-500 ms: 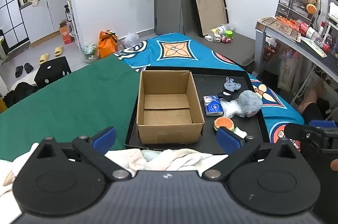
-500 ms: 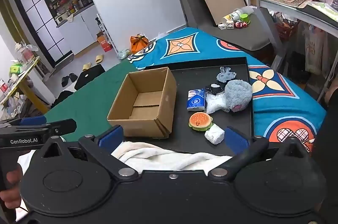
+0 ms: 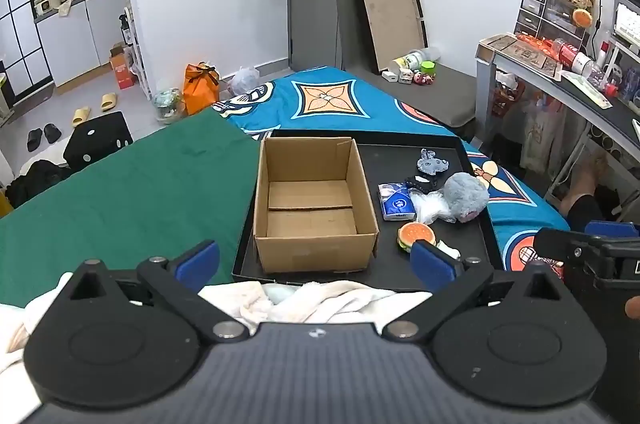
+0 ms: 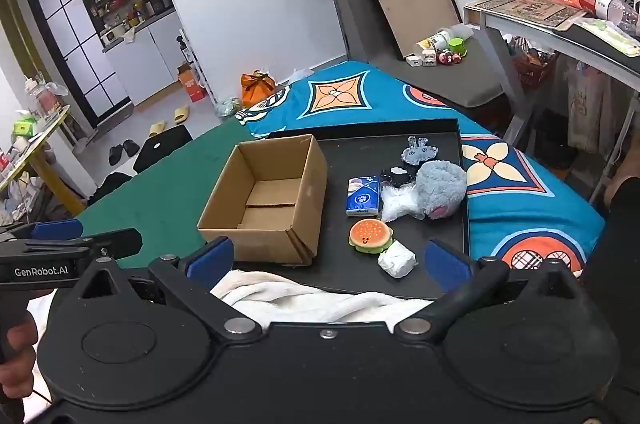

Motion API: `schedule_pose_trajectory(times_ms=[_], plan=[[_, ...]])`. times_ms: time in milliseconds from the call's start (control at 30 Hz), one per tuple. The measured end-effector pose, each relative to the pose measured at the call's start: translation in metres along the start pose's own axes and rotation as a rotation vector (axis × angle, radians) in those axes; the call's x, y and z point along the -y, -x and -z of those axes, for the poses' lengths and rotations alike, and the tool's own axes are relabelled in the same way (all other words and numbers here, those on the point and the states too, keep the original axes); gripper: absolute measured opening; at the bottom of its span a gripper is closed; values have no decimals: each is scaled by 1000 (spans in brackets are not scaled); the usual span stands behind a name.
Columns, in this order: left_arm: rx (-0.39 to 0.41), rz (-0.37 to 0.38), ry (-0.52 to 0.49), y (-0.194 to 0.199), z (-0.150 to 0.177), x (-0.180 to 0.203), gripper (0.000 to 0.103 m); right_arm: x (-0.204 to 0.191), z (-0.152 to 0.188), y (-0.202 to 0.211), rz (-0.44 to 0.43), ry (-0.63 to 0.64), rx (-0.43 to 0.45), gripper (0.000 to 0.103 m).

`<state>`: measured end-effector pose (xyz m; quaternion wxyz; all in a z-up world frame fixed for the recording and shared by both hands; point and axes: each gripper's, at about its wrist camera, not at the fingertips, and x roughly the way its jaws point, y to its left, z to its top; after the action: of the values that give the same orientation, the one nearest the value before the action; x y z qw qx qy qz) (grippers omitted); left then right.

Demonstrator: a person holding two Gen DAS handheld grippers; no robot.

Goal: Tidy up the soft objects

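An empty cardboard box (image 3: 316, 199) (image 4: 264, 199) stands on the left of a black tray (image 3: 368, 135) (image 4: 360, 127). To its right lie a blue tissue pack (image 4: 362, 195), a clear bag (image 4: 398, 201), a grey fluffy plush (image 3: 466, 197) (image 4: 440, 189), a flat grey plush (image 4: 418, 151), a burger toy (image 3: 416, 236) (image 4: 370, 236) and a white packet (image 4: 396, 258). My left gripper (image 3: 314, 260) hovers open before the box's near wall. My right gripper (image 4: 326, 260) is open too, short of the burger toy and white packet. Neither holds anything.
A cream towel (image 3: 312, 300) (image 4: 304, 298) lies bunched under both grippers at the tray's near edge. The tray rests on a bed with a green sheet (image 3: 120, 191) and a blue patterned cover (image 3: 328, 99). A cluttered desk (image 3: 560, 71) stands to the right.
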<state>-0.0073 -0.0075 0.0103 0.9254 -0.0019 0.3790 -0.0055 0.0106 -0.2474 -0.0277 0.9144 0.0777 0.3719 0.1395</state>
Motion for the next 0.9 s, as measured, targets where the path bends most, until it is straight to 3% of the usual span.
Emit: schedule_pose_trajectory(times_ms=[900], plan=[[32,6,28,17,6,-6,101,0,4,7,32,3,25,103]])
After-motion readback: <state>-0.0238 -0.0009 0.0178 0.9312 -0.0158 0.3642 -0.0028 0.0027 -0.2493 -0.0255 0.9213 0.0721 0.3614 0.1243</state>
